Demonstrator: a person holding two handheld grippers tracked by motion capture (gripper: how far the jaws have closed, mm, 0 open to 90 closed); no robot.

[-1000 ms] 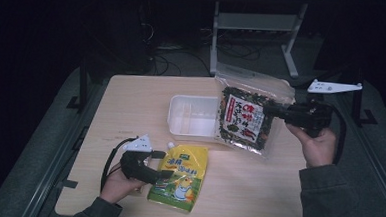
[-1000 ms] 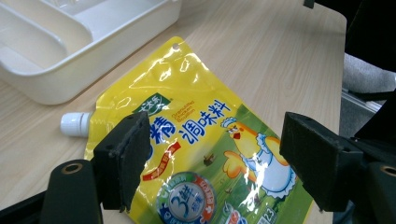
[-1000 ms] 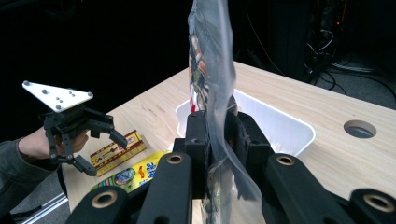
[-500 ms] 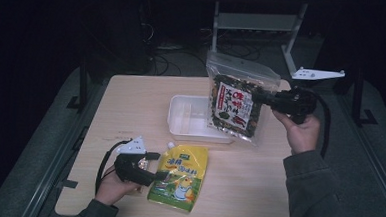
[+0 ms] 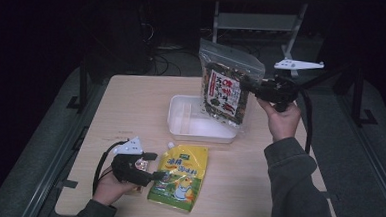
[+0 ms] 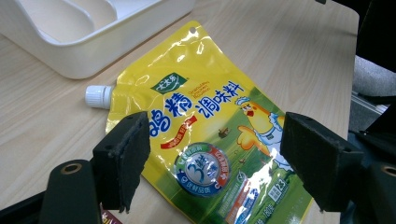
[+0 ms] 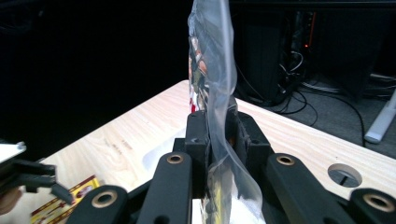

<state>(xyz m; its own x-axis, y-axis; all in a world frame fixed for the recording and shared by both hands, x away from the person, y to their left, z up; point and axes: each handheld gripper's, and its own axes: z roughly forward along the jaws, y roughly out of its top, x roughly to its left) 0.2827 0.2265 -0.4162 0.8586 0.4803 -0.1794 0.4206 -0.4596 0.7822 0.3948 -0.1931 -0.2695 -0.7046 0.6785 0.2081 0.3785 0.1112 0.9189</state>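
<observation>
**Wooden table with a tray and a pouch on it**

A light wooden table (image 5: 131,105) with rounded corners stands on a dark floor. A white, shallow plastic tray (image 5: 180,123) with an inner divider sits right of the table's middle, toward the far side. Near of it, close to the near edge, a yellow spouted seasoning pouch (image 5: 180,178) lies flat, its white cap (image 6: 98,96) pointing toward the tray without touching it. In the right gripper view a round hole (image 7: 344,175) opens in the tabletop. The left half of the table is bare wood.
</observation>
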